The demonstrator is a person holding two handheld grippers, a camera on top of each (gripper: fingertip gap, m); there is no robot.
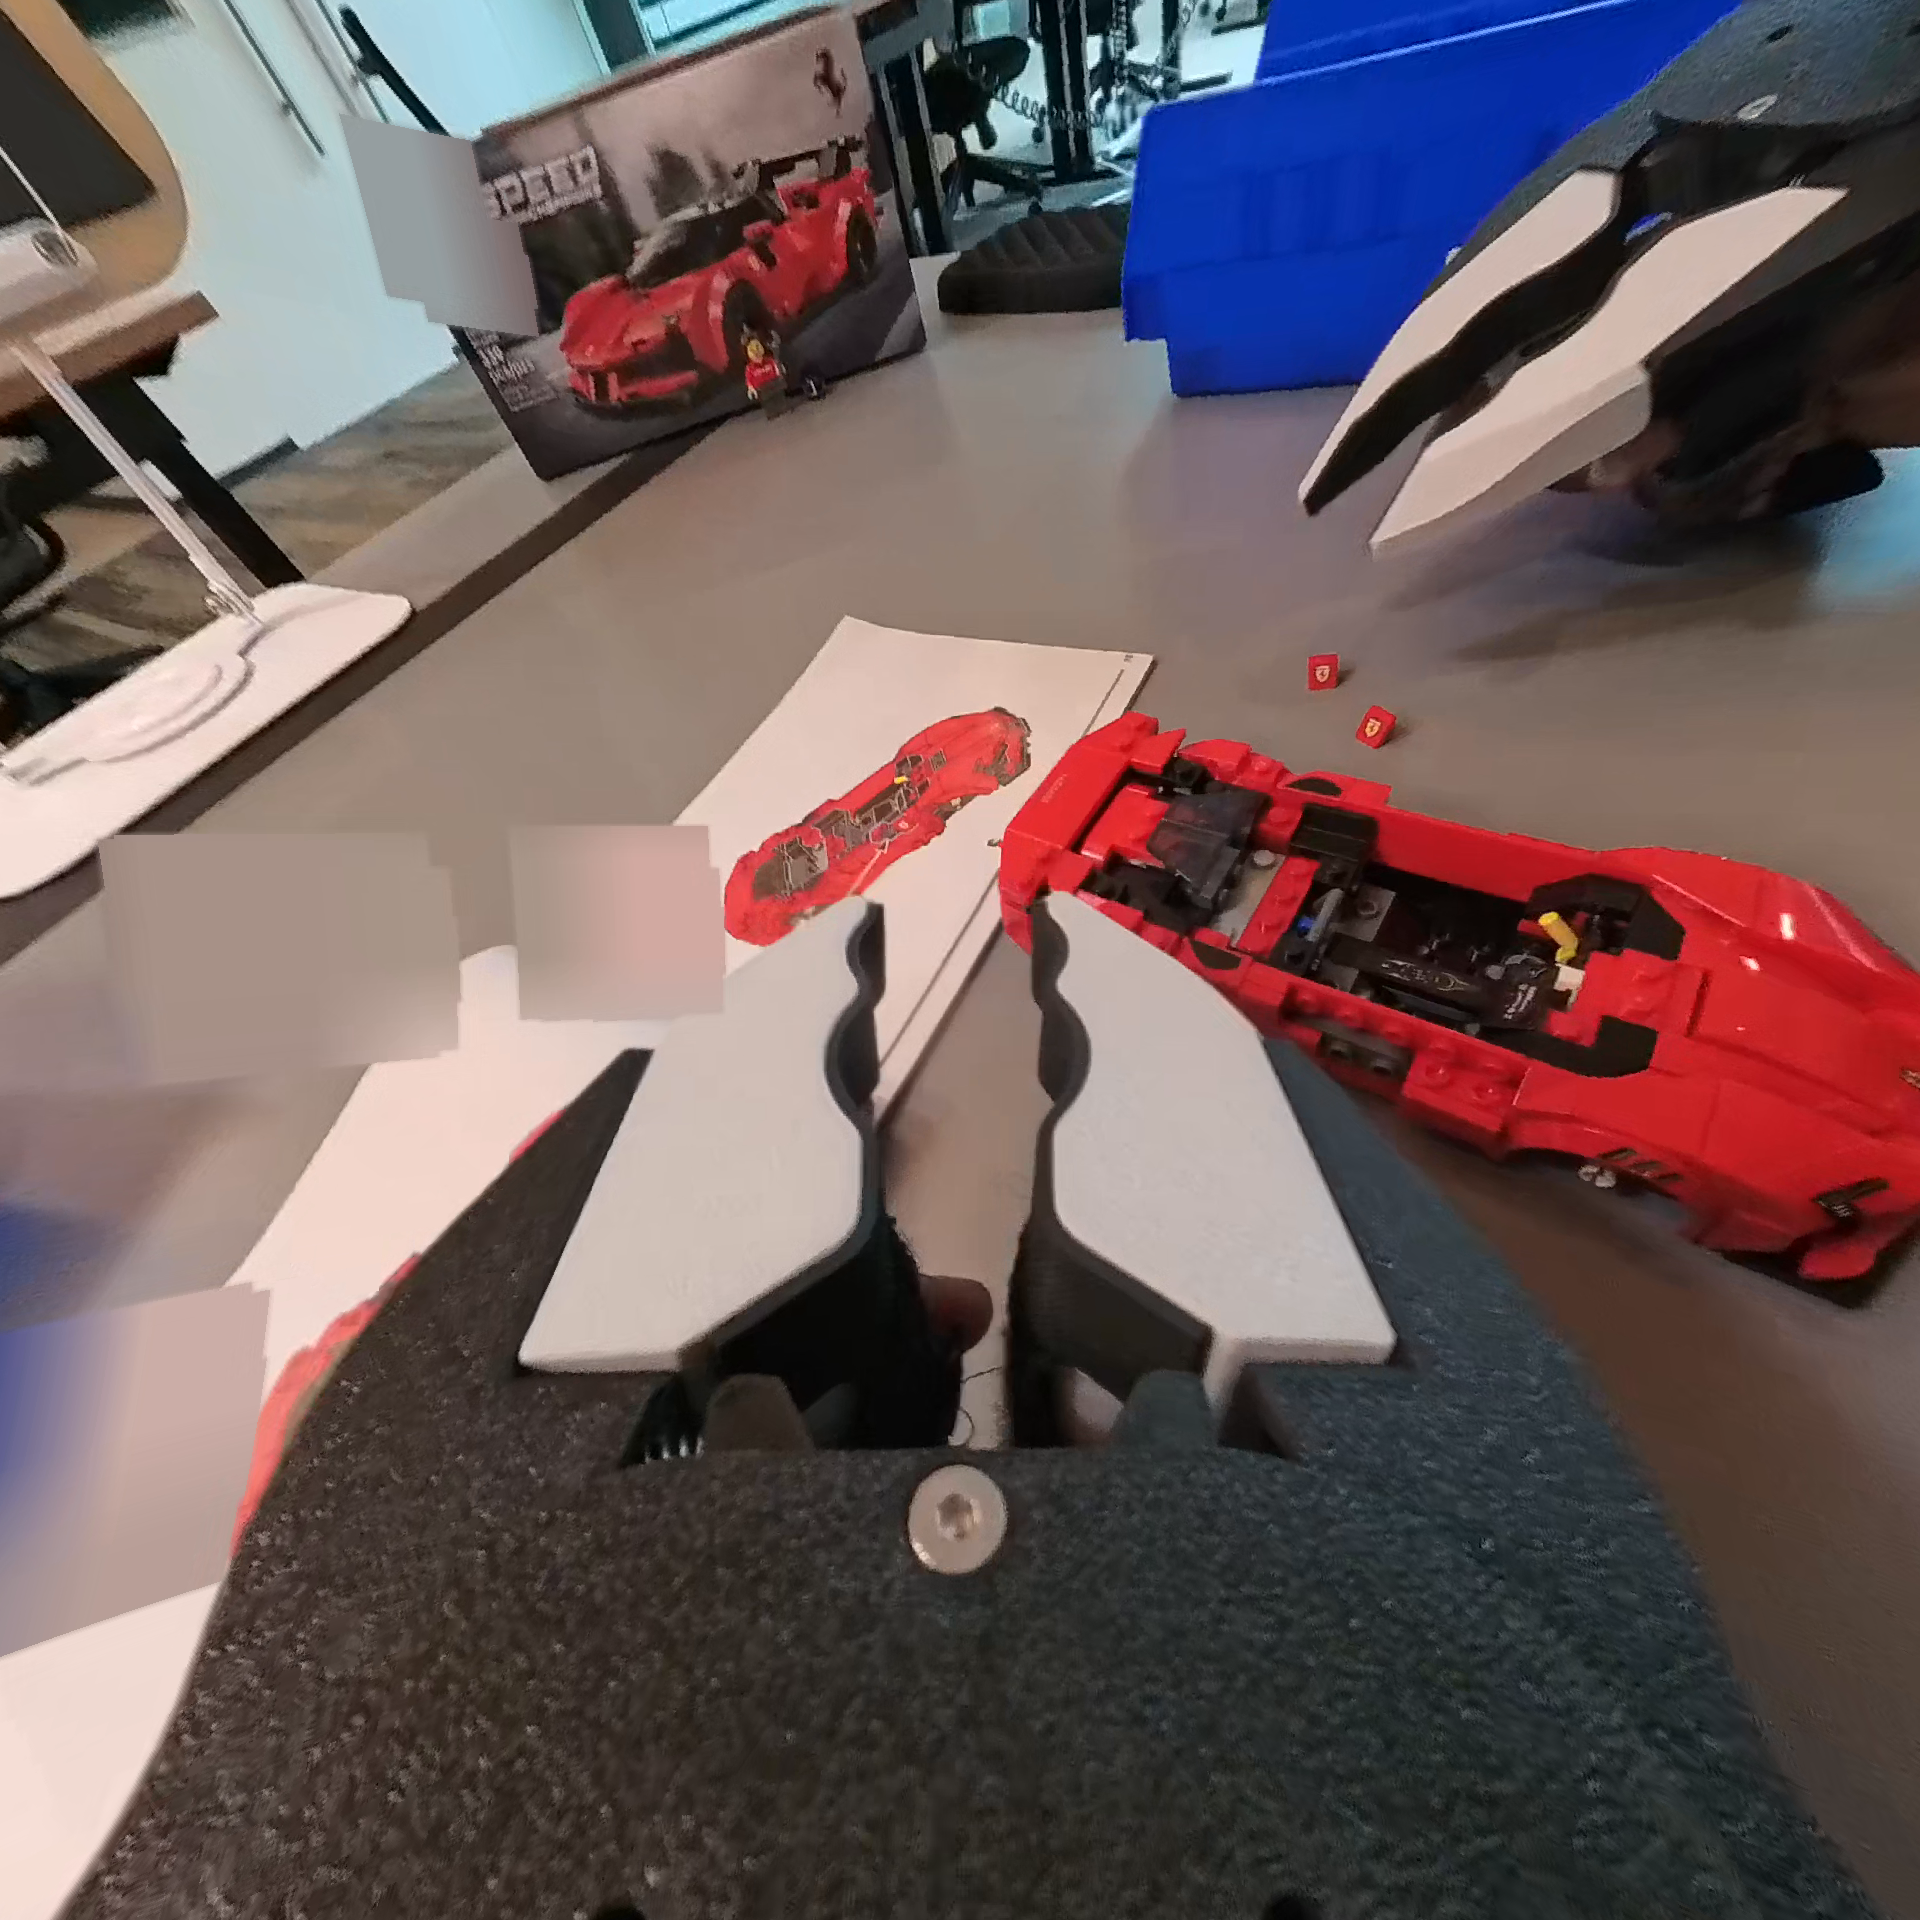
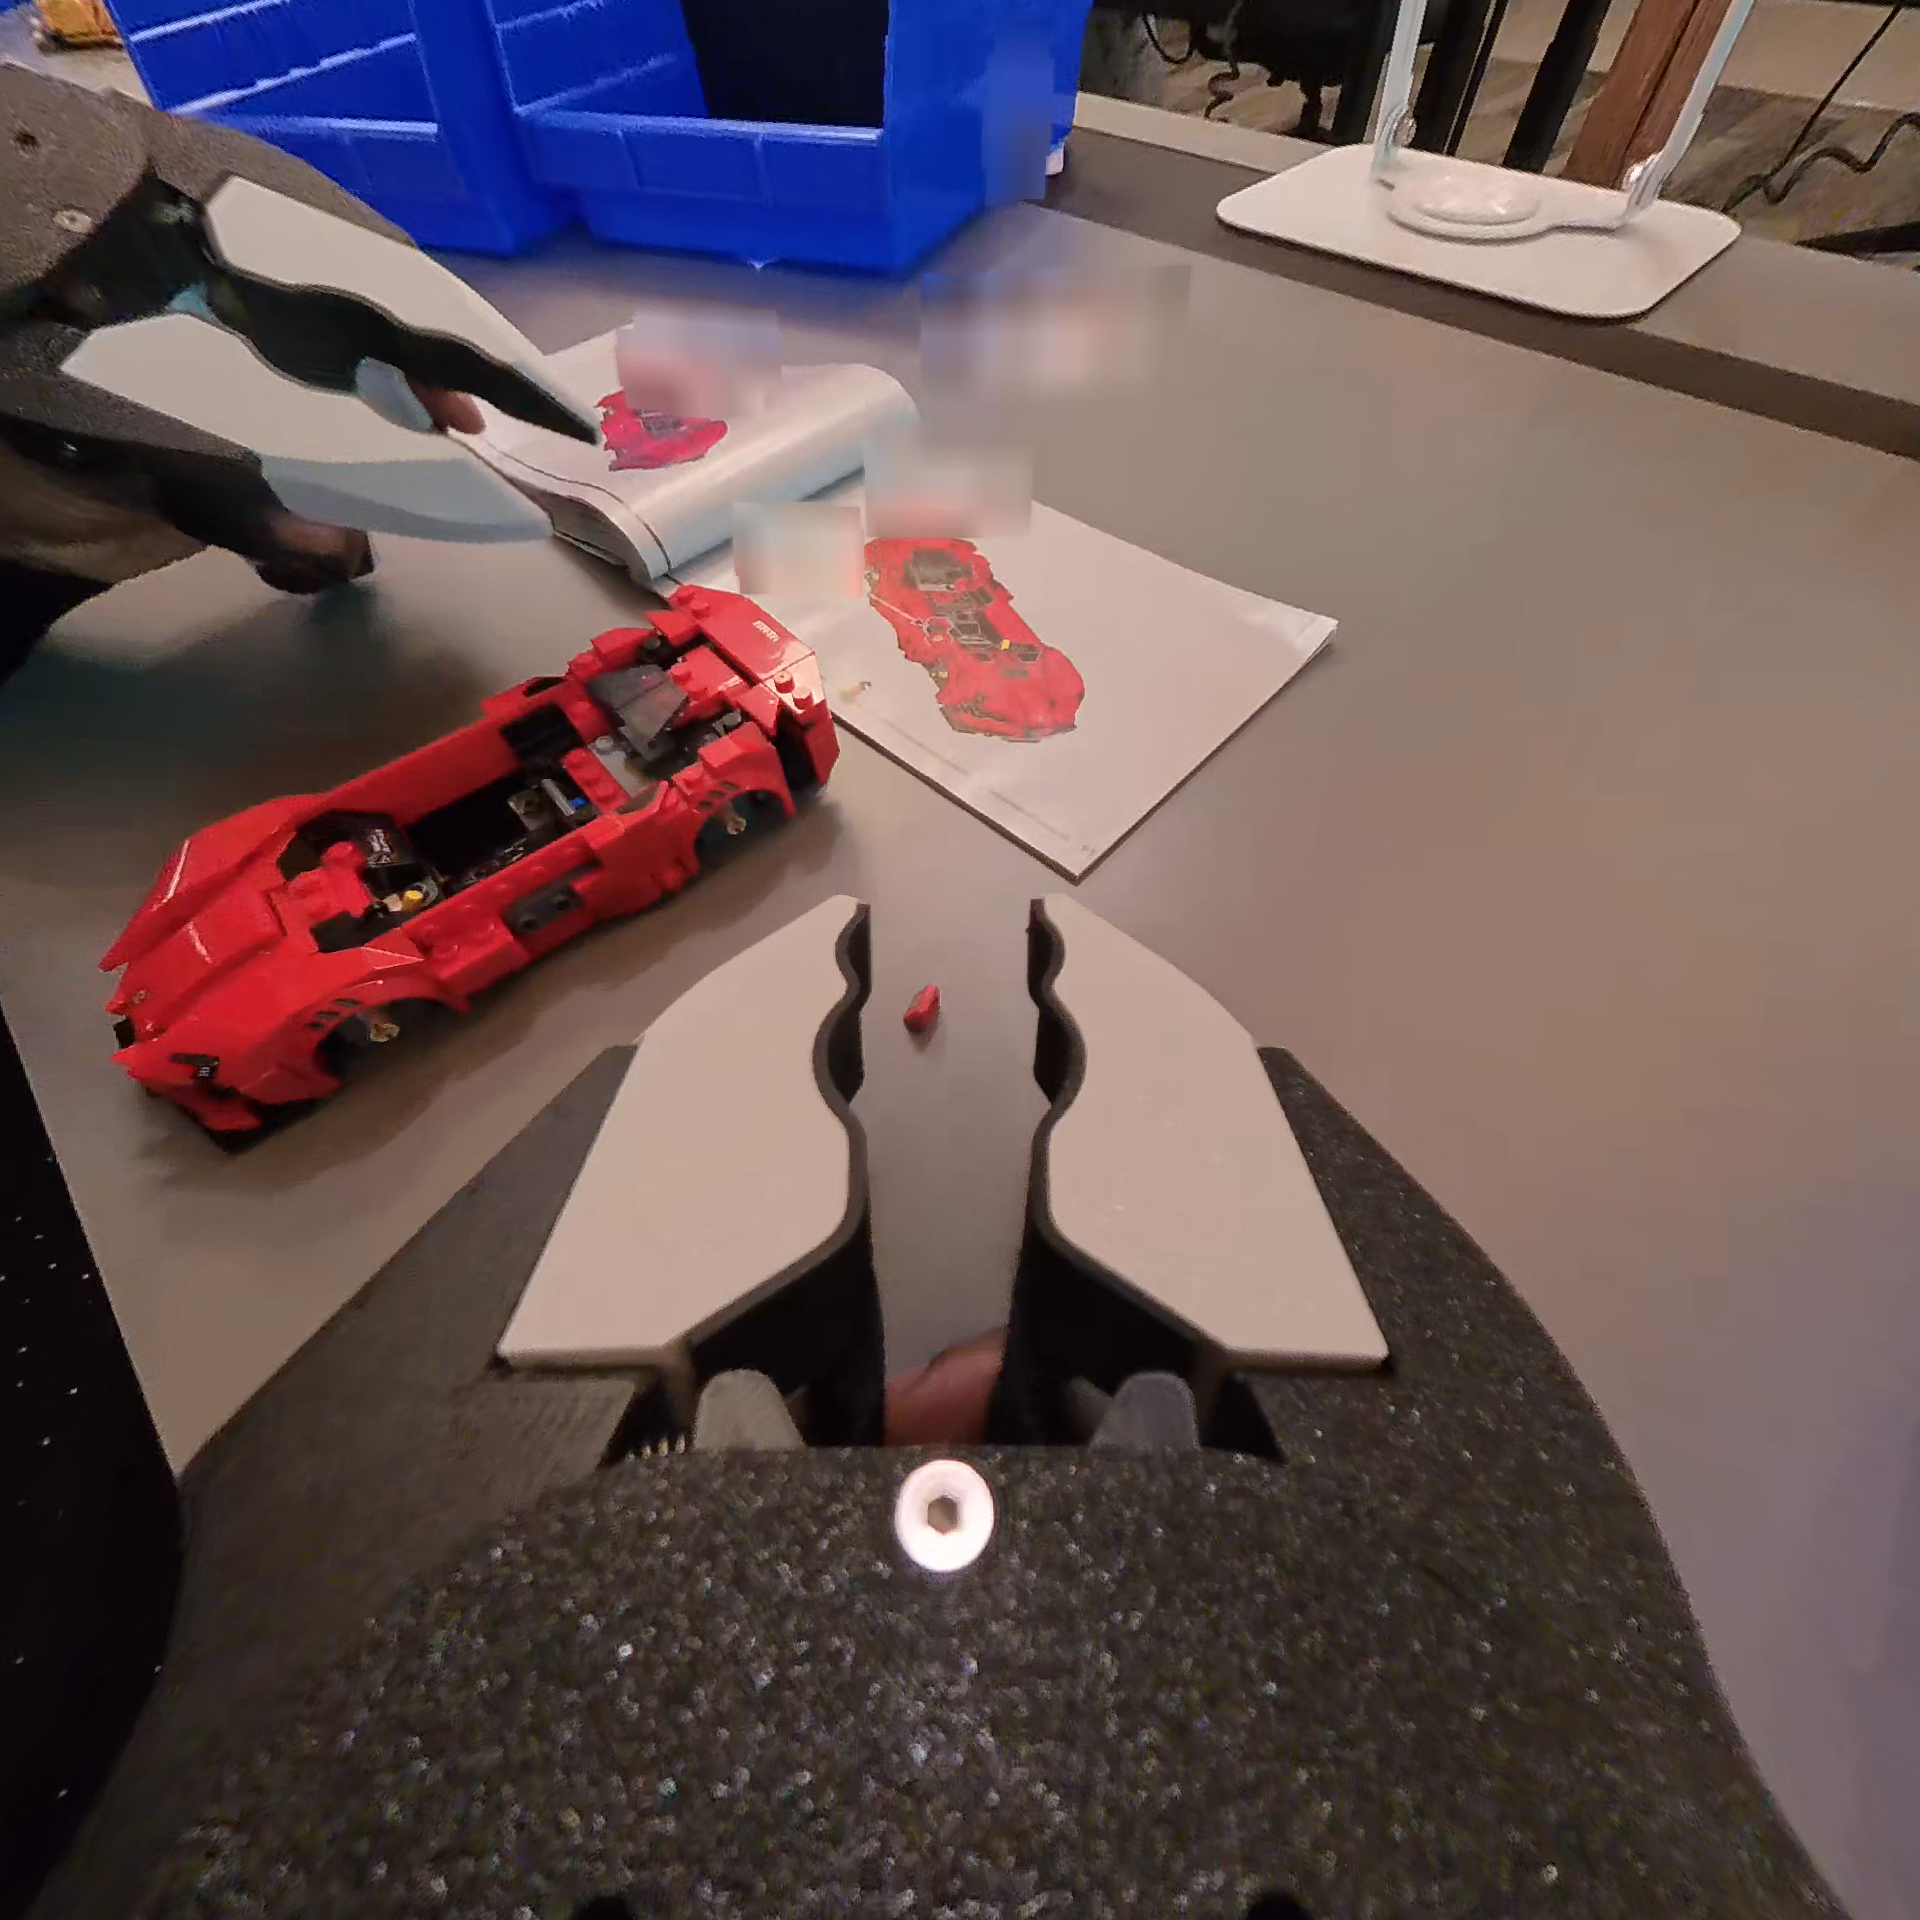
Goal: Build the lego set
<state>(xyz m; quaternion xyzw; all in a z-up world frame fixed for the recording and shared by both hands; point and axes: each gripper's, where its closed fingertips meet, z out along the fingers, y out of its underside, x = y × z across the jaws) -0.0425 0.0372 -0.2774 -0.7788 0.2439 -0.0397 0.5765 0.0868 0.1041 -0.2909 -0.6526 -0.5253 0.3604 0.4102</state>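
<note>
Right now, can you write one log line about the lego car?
left gripper: open, empty, over booklet | right gripper: open, around loose red piece | red car: part-built, on table

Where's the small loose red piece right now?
In the right wrist view, a small red piece lies on the table, between the open right hand-held gripper fingers, right of the red car.

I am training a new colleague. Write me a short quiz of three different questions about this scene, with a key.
1. True or false: the right gripper holds a brick between its fingers.
2. How many small loose red pieces lie on the table beyond the red car in the left wrist view?
3. Multiple choice: the instruction booklet is A) closed, B) open on the table, C) inside the blue bins.

Key: 1 false, the fingers are apart with a small red piece on the table seen between them; 2 two; 3 B.
</note>
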